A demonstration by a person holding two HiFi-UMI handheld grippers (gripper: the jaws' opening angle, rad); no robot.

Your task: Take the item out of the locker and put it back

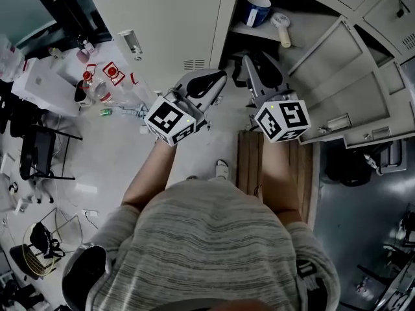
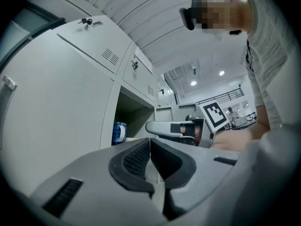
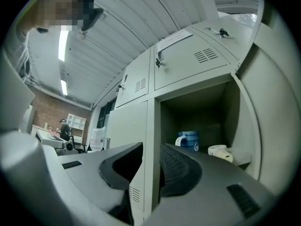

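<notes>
The open locker compartment (image 1: 305,28) holds a blue mug (image 1: 257,8) and, to its right, a white item with a pale handle (image 1: 283,28). Both also show in the right gripper view, the blue mug (image 3: 188,140) beside the white item (image 3: 220,152). My right gripper (image 1: 250,61) is held in front of the compartment, clear of both, jaws apart with nothing between them (image 3: 151,150). My left gripper (image 1: 219,78) hangs before the closed door to the left, its pads together and empty (image 2: 149,142). From it I see the mug (image 2: 118,132) and the right gripper (image 2: 173,127).
The locker's door (image 1: 347,92) stands swung open at the right. A closed locker door (image 1: 162,18) is at the left. Bottles with red caps (image 1: 97,83) stand on the floor at the left. A wooden board (image 1: 249,164) lies below the right gripper.
</notes>
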